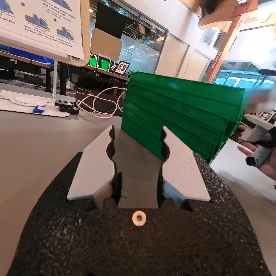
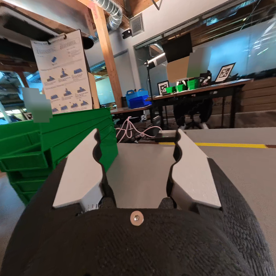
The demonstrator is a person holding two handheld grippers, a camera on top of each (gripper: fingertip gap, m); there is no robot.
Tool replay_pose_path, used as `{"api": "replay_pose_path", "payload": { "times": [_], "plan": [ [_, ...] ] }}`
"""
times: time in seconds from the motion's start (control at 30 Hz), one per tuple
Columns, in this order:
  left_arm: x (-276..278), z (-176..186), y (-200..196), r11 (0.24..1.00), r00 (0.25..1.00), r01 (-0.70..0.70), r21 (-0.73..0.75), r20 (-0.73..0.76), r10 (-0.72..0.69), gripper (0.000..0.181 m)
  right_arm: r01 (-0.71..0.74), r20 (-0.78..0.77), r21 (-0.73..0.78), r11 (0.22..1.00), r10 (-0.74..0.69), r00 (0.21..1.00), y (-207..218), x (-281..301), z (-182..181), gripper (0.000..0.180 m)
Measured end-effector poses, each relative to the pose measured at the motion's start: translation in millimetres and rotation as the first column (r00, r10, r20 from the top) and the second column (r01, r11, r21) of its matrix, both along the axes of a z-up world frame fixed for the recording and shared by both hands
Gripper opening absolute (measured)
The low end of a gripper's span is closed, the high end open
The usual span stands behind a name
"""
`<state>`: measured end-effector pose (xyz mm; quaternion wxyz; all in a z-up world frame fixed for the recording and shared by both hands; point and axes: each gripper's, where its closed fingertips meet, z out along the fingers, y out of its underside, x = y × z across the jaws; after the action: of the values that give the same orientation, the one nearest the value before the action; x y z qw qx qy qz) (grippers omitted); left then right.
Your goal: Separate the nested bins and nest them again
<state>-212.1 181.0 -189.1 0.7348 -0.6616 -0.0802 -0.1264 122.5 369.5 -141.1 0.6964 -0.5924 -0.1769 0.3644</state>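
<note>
Nested stack of green bins (image 1: pixel 179 113) centre frame on grey table (image 1: pixel 44 141), left gripper (image 1: pixel 138 128) wide, empty, right gripper (image 2: pixel 137 131) wide, empty

We cannot see into the nested green bins (image 1: pixel 179 107): the left wrist view shows only their stepped outer walls, and their near lower corner sits behind our left gripper's fingers (image 1: pixel 176 152). In the right wrist view the stack (image 2: pixel 71 131) runs off the left edge, and its base is hidden behind the right gripper's fingers (image 2: pixel 83 161). A hand (image 1: pixel 256 155) at the left view's right edge is cut off and smeared, so we cannot tell what it grips. The instruction sheet (image 2: pixel 62 77) is too small to make out in the right view and cropped at the top-left corner in the left. Small green containers (image 2: pixel 180 87) on a far table are too distant to identify.
</note>
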Motion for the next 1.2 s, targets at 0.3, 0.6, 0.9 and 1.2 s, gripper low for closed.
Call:
{"api": "replay_pose_path", "payload": {
  "times": [0.3,0.6,0.9,1.2],
  "plan": [
    [2,1,1,1.000,0.999,-0.010,0.000,-0.038,0.010,0.060,-0.059,-0.084,-0.078,0.995,0.053,0.995,-4,1,-1,0.088],
    [4,3,1,1.000,1.000,0.015,0.019,0.004,-0.015,0.059,-0.190,0.337,0.276,0.942,0.090,0.937,-56,-47,5,0.086],
    [5,4,1,0.999,0.999,0.034,0.027,0.036,-0.035,0.059,-0.631,0.841,0.383,0.675,0.027,0.540,-155,-130,-5,0.076],
    [5,3,0,0.999,0.998,0.041,0.031,0.053,-0.043,0.059,-0.675,0.937,0.347,0.651,-0.264,0.227,-130,-167,-28,0.052]
  ]
}}
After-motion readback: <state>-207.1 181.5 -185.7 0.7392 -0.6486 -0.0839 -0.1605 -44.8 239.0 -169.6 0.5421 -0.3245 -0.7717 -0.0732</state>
